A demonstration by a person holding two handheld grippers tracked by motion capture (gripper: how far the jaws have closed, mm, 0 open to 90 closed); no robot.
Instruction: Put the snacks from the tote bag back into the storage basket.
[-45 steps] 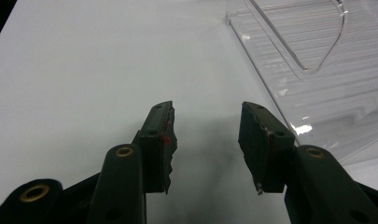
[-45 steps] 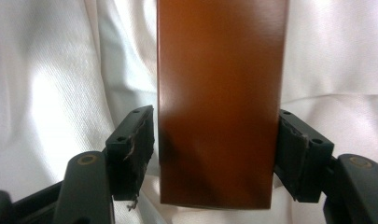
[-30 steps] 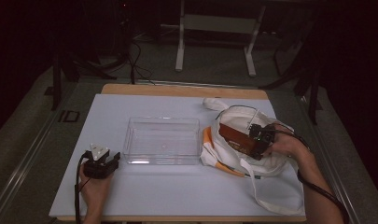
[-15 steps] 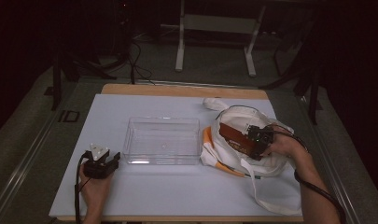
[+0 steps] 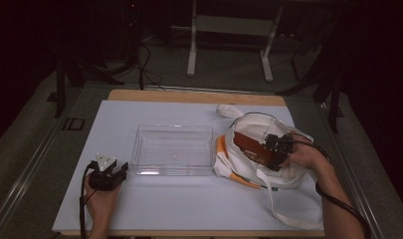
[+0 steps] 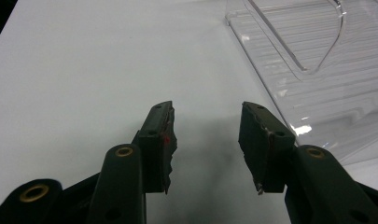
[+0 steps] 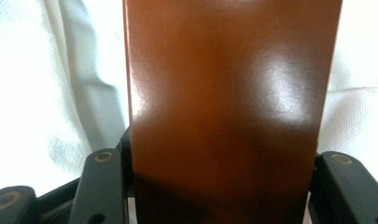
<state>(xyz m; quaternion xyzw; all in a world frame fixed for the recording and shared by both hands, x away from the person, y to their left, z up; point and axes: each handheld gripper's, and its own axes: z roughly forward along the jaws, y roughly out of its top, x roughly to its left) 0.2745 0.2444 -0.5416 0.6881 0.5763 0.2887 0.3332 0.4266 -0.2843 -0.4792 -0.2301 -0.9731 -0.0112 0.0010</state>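
High view: a white surface (image 5: 189, 209) is seen from above, with a person's forearms coming in from the near edge. A clear plastic tray (image 5: 173, 149) lies near the middle of the surface, and nothing can be made out inside it. To the right of the tray, just beside it, a white cloth bag (image 5: 288, 174) with orange trim is spread out, its long strap trailing toward the near right corner. A flat, glossy brown box (image 5: 251, 146) is seen at the mouth of the bag, lying over the cloth, and it is gripped at its right end by the right gripper (image 5: 277, 152).

In the right gripper view, the brown box (image 7: 228, 107) is shown close up between the two black jaws, which are closed against its sides; white cloth (image 7: 51, 93) is seen on either side of it.

The left gripper (image 5: 108, 175) is rested on the surface at the near left, apart from the tray. In the left gripper view its jaws are set moderately wide with nothing between them (only the bare surface is seen in the gap), and a corner of the clear tray (image 6: 317, 70) is visible to the far right.

The work is judged to be at an early stage: the box has been grasped but not yet moved clear of the bag. Whether it is meant for the tray cannot be told for certain, though that seems likely.
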